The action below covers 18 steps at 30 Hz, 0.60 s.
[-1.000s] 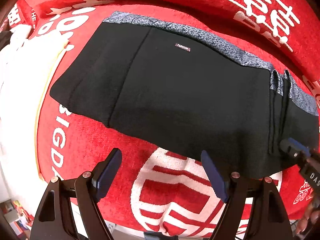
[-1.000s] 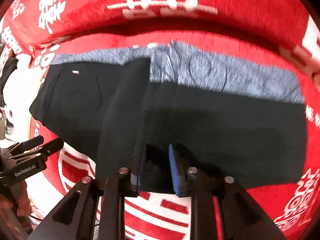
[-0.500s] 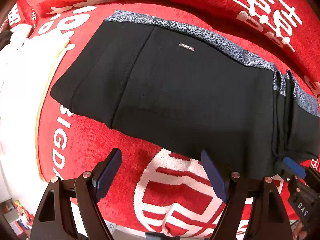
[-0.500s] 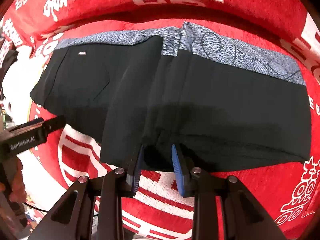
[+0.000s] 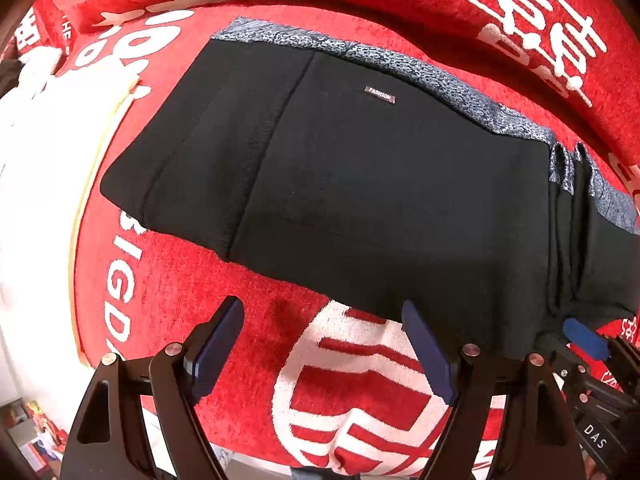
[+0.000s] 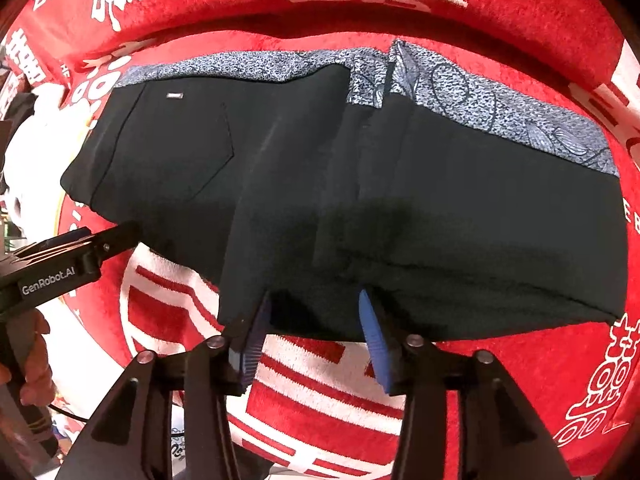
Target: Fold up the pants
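Note:
Black pants [image 5: 360,200] with a blue-grey patterned lining lie folded flat on a red blanket [image 5: 168,280]. They also show in the right wrist view [image 6: 400,200]. My left gripper [image 5: 322,344] is open and empty, just short of the pants' near edge. My right gripper [image 6: 314,332] is open at the near edge of the pants, its fingers on either side of the hem with nothing pinched. The right gripper also shows at the lower right of the left wrist view [image 5: 584,340], and the left gripper shows at the left of the right wrist view [image 6: 80,256].
A white cloth [image 5: 40,152] lies on the left of the blanket. The blanket's raised red fold [image 6: 360,0] with white characters runs along the far side. The near blanket edge drops off below the grippers.
My right gripper has opened and let go of the pants' hem, and the fabric has settled flat. My left gripper has stayed open and nearly still.

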Tool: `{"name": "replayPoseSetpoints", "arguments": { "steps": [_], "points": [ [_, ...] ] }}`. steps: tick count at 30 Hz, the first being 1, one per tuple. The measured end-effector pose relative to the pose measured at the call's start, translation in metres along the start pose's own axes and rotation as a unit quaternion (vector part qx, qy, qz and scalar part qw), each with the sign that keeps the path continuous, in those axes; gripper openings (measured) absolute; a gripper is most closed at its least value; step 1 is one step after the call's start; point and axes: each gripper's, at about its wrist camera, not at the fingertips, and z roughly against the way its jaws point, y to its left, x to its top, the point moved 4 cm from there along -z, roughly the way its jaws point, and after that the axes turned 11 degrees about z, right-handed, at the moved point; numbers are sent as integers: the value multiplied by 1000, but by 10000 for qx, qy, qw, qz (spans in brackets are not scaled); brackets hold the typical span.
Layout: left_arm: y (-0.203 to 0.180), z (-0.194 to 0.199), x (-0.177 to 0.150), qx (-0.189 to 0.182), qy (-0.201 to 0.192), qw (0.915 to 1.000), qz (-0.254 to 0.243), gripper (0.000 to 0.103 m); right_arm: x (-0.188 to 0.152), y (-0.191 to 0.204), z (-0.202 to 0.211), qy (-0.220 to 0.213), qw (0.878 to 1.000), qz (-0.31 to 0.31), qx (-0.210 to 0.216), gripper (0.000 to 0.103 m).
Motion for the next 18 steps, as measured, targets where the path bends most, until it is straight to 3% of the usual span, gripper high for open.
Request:
{"name": "replayPoseSetpoints", "arguments": {
  "steps": [16, 17, 18],
  "points": [
    [18, -3, 5, -122, 79, 9998, 121, 83, 6, 8, -6, 7, 10000, -11, -30, 65],
    [20, -4, 6, -135, 85, 9998, 140, 98, 6, 8, -6, 7, 10000, -8, -36, 66],
    [22, -3, 7, -127, 82, 9998, 153, 103, 6, 8, -6, 6, 10000, -7, -42, 66]
  ]
}}
